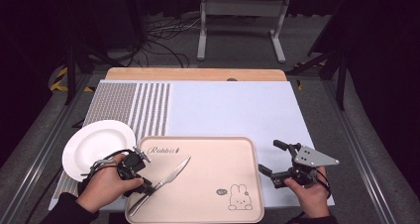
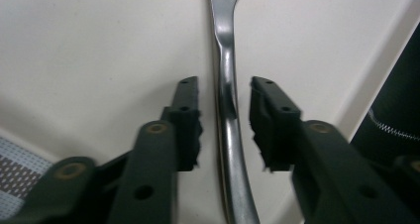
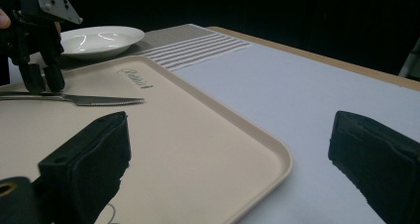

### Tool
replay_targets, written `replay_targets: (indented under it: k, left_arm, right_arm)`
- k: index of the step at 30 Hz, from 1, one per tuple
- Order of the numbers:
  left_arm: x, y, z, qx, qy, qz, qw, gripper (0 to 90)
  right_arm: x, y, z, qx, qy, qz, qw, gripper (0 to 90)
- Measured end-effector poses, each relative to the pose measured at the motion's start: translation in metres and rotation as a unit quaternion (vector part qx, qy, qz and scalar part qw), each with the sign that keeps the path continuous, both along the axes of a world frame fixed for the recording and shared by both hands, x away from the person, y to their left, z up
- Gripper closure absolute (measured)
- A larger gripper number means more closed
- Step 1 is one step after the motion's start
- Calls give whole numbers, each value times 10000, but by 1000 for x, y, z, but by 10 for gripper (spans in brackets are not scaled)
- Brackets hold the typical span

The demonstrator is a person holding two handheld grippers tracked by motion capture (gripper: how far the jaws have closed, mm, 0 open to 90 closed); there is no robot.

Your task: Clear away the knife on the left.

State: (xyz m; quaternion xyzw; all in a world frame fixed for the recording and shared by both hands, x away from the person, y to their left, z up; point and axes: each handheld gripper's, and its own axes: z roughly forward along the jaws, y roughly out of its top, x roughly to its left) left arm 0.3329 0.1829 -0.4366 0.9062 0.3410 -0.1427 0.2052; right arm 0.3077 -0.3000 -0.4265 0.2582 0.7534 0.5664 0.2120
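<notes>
A silver table knife (image 1: pixel 172 174) lies slanted on the left part of a beige tray (image 1: pixel 210 139) printed with a rabbit. My left gripper (image 1: pixel 147 187) points down over the knife's handle. In the left gripper view the handle (image 2: pixel 229 65) runs between the two jaws with a gap on each side, resting on the tray (image 2: pixel 99 35), so this gripper (image 2: pixel 223 92) is open. The right gripper view shows the left gripper (image 3: pixel 43 81) over the knife (image 3: pixel 99 100). My right gripper (image 1: pixel 271 157) sits open right of the tray, nothing between its jaws (image 3: pixel 228 144).
A white plate (image 1: pixel 96 144) (image 3: pixel 101 38) stands left of the tray on the striped end of a pale mat (image 1: pixel 233 105). The tray's rim (image 3: pixel 257 140) lies close in front of the right gripper. A white frame stands on the floor beyond the table.
</notes>
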Motion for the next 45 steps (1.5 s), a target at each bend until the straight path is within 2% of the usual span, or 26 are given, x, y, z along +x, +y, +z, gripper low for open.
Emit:
replay_targets:
  k: [1,3,5,7,10,11,14,16,17,19,24,32,34,38,45]
  left_arm:
    - [0,0,1,-30,-24,8,10000,528]
    - [-1,-2,3,-64,-202,-8,9998,412]
    - [-3,-5,8,-13,-613,-169,9980,285]
    - [-3,-7,12,-38,-805,-260,9964,261]
    - [-4,-10,15,-401,-739,-302,9960,366]
    - [-5,-11,15,-493,-848,-395,9944,432]
    - [-6,-16,16,-586,-1062,-634,9906,745]
    - [-6,-20,15,-472,-1062,-734,9905,878]
    - [-7,-22,14,-453,-1068,-771,9903,900]
    - [-7,-26,12,-470,-989,-817,9906,900]
    - [-4,-33,4,-519,-1017,-966,9888,900]
    - [0,-38,-7,-377,-941,-1142,9883,900]
    - [0,-38,-9,-296,-935,-1109,9890,900]
    - [2,-34,-10,-322,-870,-1026,9904,900]
    - [2,-30,-10,-316,-901,-915,9912,900]
  right_arm:
    - [0,0,0,13,-8,2,10000,36]
    - [0,0,1,18,-17,9,10000,36]
    - [-1,1,1,12,-24,18,10000,36]
    - [-1,0,1,10,-23,13,10000,35]
    - [0,0,1,11,-30,-26,10000,34]
    - [0,0,1,11,-28,-24,10000,34]
    - [0,0,0,11,-25,-12,10000,34]
    - [0,0,0,3,-34,-20,10000,34]
    - [0,0,0,2,-37,-28,10000,34]
    - [0,0,0,1,-34,-40,10000,34]
    - [0,0,0,4,-36,-28,10000,34]
    - [0,0,0,16,-37,-33,10000,34]
    - [0,0,0,9,-34,-29,10000,34]
    - [0,0,0,10,-26,-29,10000,34]
    - [0,0,0,4,-28,-36,10000,34]
